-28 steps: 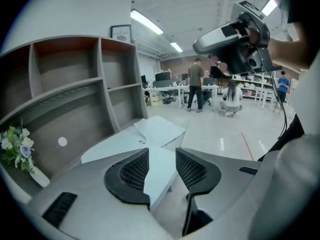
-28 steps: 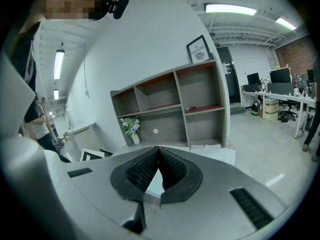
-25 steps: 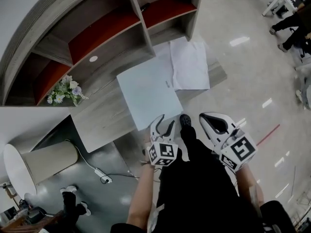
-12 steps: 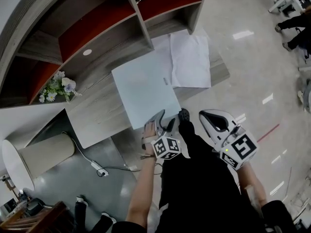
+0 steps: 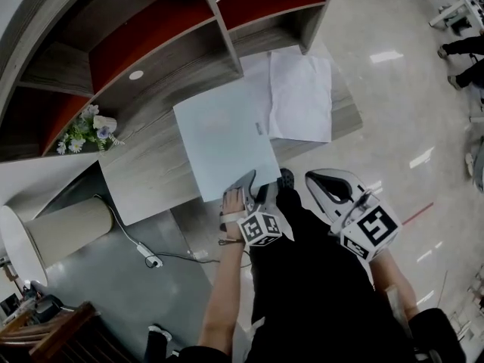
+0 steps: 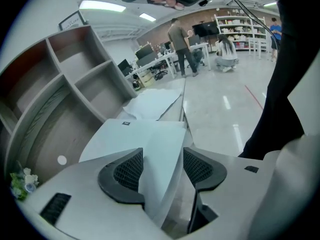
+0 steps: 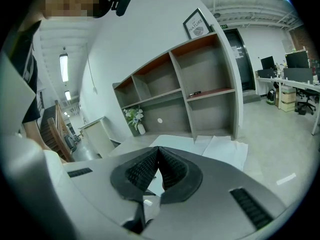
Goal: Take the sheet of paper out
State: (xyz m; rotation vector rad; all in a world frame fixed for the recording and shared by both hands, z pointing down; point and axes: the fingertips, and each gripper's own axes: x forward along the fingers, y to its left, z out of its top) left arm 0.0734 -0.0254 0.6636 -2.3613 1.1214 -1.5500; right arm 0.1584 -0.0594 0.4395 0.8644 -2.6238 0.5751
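My left gripper (image 5: 253, 184) sits at the lower centre of the head view, over the near edge of the wooden desk (image 5: 151, 180). Its jaws have just been opening and now stand spread wide. The near corner of the pale sheet of paper (image 6: 156, 134) curls up between them, not pinched. The rest of the sheet lies flat at the frame's centre, beside loose white papers (image 5: 299, 97). My right gripper (image 5: 314, 178), lower right, is pressed together and empty.
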